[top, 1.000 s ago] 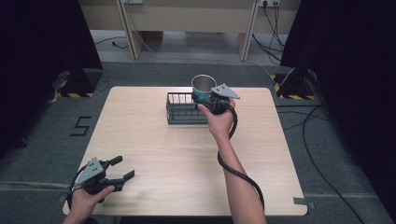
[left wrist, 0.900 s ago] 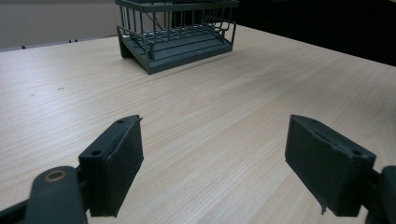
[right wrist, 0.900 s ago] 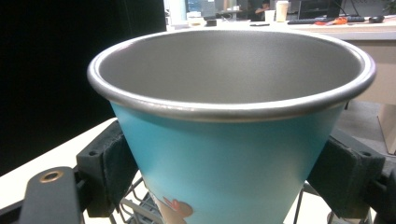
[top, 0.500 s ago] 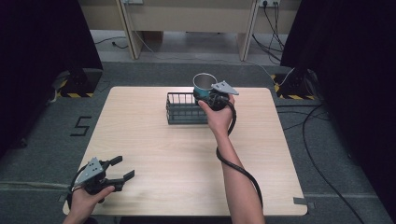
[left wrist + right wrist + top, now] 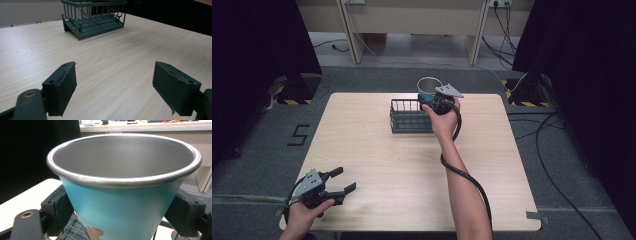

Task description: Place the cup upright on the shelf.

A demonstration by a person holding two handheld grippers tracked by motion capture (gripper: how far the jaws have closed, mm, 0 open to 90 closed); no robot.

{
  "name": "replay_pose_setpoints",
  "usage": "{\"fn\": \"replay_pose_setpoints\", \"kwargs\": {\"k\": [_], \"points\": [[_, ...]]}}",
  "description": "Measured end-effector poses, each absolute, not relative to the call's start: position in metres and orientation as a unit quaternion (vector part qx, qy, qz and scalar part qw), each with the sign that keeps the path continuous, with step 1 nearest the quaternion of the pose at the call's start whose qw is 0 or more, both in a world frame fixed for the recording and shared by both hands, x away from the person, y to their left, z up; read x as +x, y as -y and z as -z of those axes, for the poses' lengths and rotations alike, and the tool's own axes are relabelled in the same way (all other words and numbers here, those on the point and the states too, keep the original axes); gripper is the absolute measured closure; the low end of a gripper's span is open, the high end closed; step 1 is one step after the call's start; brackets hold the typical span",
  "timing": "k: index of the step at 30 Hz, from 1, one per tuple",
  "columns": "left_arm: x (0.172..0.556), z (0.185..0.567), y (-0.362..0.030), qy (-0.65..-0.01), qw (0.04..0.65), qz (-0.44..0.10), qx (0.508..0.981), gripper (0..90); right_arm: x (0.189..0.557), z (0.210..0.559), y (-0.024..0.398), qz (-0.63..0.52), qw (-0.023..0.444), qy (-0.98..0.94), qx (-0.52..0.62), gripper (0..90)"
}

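Cup (image 5: 122, 192) (teal, steel-lined) pinched by right hand-held gripper (image 5: 432, 100) above wire rack (image 5: 409, 116); left hand-held gripper (image 5: 339, 181) spread.

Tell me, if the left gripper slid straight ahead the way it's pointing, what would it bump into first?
Probably the wire basket. The open left gripper looks across bare table, with the basket ahead, a little left of centre, so it might just slip past.

Cup (image 5: 428, 86) carried a little farther back and to the right by the right gripper (image 5: 435, 97), now over the far right end of the wire basket (image 5: 409, 116). Arm stretched out a bit more.
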State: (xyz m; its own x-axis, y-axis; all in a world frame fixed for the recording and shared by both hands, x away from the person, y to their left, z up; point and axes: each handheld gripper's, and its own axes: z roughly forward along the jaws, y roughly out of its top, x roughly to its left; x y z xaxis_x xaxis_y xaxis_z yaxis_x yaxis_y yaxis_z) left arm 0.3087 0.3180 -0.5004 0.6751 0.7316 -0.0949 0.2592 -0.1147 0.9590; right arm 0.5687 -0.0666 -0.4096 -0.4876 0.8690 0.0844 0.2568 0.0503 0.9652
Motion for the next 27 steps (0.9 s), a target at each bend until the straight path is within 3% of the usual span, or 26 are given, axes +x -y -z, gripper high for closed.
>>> {"fn": "replay_pose_setpoints", "kwargs": {"k": [27], "points": [[0.309,0.500,-0.318,-0.345,0.569,-0.207,0.717,18.7,0.580,0.429,0.057,-0.508,0.271,-0.688,0.441,17.6]]}}
